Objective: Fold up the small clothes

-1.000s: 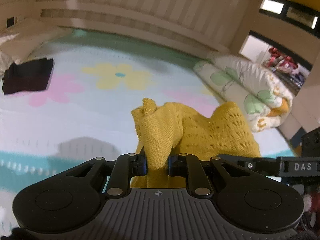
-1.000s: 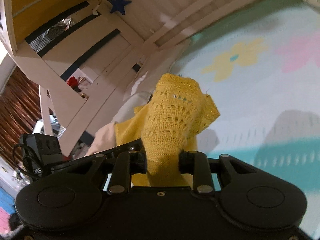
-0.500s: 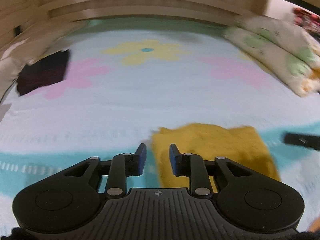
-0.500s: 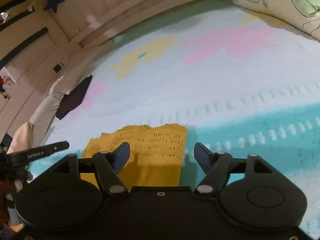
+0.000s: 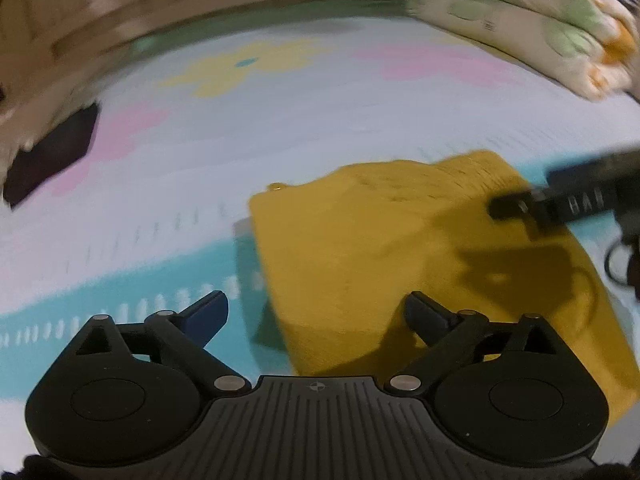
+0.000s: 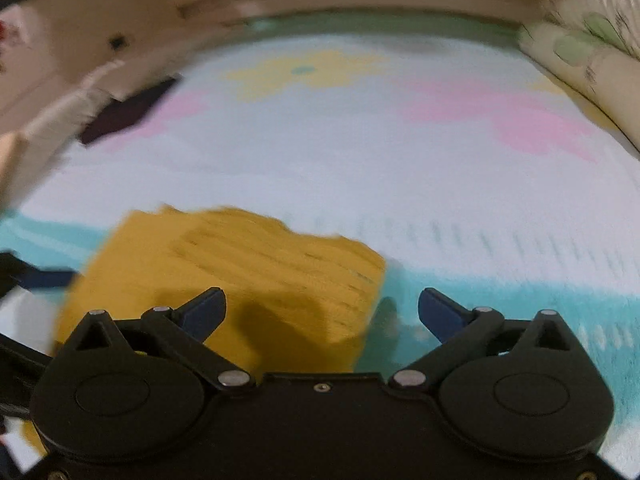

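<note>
Now both views are blurred, but the main things can be read. From the left wrist camera, going from the left side of the frame, a dark folded cloth (image 5: 52, 152) lies at the far left edge on the flowered mat (image 5: 280, 128), well apart from everything else. At the bottom the left gripper (image 5: 316, 312) has its two fingers spread wide and holds nothing. The yellow knitted garment (image 5: 360, 256) lies flat on the mat, starting between the two fingers and reaching to the lower right of the frame; the left finger stands over the teal stripe just beside its edge, the right finger over the cloth itself. At the right edge, the right gripper (image 5: 516, 206) shows as a dark blurred shape above the far corner of the garment. A rolled flowered quilt (image 5: 552, 28) is at the upper right.

From the right wrist camera, the dark cloth (image 6: 124, 112) is at the upper left. The garment (image 6: 240, 272) fills the lower left and middle, and it ends between the fingers of the right gripper (image 6: 322, 308), which are also wide apart and empty. The right finger is over bare teal mat (image 6: 500, 280). The quilt (image 6: 592, 60) sits at the upper right.
</note>
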### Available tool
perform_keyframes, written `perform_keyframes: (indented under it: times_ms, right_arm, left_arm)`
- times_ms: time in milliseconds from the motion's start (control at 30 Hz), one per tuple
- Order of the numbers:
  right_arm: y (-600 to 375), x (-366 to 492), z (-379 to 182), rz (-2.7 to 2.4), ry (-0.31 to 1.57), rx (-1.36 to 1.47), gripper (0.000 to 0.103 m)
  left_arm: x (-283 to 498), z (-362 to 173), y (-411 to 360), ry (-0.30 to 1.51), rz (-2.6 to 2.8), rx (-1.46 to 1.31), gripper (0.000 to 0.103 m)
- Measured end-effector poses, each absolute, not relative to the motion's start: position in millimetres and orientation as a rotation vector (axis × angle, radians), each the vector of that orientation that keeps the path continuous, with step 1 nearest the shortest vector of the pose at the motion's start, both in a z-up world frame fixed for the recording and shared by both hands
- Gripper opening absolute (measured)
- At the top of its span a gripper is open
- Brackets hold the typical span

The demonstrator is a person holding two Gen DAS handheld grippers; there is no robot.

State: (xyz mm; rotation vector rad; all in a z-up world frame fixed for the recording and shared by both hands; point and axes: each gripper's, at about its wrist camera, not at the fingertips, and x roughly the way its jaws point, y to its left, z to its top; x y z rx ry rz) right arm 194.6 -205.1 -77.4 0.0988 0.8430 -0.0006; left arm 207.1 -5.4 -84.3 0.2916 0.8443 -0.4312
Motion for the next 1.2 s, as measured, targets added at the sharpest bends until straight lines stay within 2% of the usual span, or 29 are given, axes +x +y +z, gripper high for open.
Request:
perform_keyframes:
  times_ms: [133,400,533,767,1200]
  right_arm:
    - [-223,194,-90,-0.026,0.869,0.232,0.103]
    - [-215,149,-51,0.064,0.793,0.276,0.103]
    - [-206,113,-49,0.096,0.830,0.255,0.103]
    - [-194,70,-81,0.050,0.994,0.128,0.103]
    - [-177,28,-64,0.013,0.843,0.095,0.103]
  left_arm:
    - [217,-81,-1,0.866,-0.389,0.235,0.098]
    - [170,-50,3,0.798,-0.431,0.282,0.096]
    - [145,-56,9,0.818,-0.450,0.297,0.096]
    - [130,-89,23,0.936,-0.404,0.264,0.098]
    - [95,-69,37,0.858,-0.315,0.140,0.097]
